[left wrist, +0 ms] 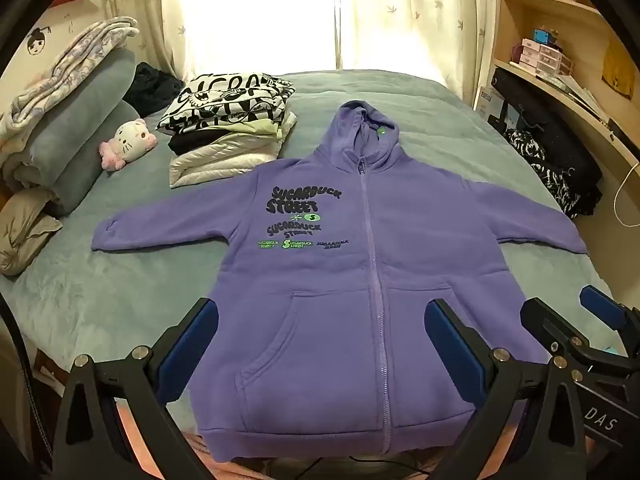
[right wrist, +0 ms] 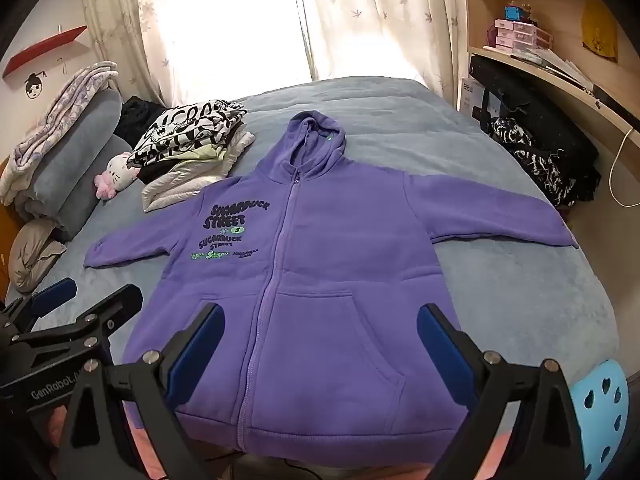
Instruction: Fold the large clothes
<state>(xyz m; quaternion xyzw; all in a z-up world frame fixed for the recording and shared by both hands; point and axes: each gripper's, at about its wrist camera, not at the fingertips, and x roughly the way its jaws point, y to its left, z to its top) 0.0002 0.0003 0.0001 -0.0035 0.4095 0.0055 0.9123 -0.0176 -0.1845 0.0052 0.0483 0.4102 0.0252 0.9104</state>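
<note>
Hoodie (left wrist: 360,264) flat, both grippers wide

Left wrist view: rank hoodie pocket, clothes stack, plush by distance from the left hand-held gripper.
1. Hoodie pocket: right between the open left hand-held gripper fingers.
2. Plush: far left, by the pillows.
3. Clothes stack: beyond the hoodie's left sleeve; close to the plush, not clearly farther.

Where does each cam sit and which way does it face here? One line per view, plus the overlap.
Left wrist: on the left gripper, angled down over the purple hoodie near its hem, facing the window; own open fingers frame the pocket, the right gripper shows at the right edge.
Right wrist: on the right gripper, same downward aim from slightly further right; own open fingers, the left gripper at the left edge, blue stool lower right.
Shared: hoodie, folded clothes stack, plush toy, bed, curtains, shelves.
</note>
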